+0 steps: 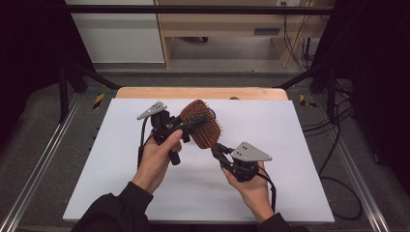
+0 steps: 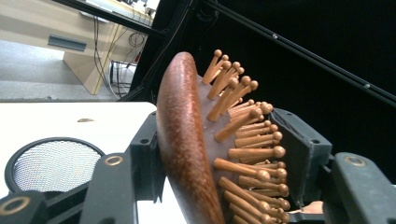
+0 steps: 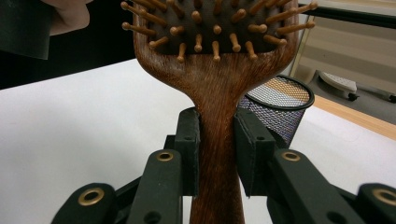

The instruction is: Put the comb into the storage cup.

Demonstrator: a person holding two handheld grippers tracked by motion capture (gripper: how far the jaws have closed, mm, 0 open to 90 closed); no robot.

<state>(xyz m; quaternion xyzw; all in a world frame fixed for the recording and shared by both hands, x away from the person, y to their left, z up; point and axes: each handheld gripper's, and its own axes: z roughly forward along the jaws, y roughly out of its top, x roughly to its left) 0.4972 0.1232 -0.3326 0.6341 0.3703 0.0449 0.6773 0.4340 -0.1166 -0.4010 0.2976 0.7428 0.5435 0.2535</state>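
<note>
Holding the brush [image 1: 202, 124] above the table [image 1: 121, 159], the right gripper [image 1: 218, 153] grips its handle while the left gripper [image 1: 186, 126] meets its head. In the left gripper view, the jaws close across the head, one on the wooden back, one on the pins. In the right gripper view, both jaws squeeze the handle [image 3: 218, 154], which runs straight away from them, beside a mesh cup [image 3: 279, 108].

In your left gripper view the hairbrush [image 2: 187, 154] runs off the bottom edge, so its handle is cut away, and the mesh cup [image 2: 53, 163] is half hidden behind your own fingers [image 2: 112, 186]. In your right gripper view the brush head is cropped at the top and the handle end at the bottom. In the high view the brush head covers the left gripper [image 1: 186, 126] fingertips.
</note>
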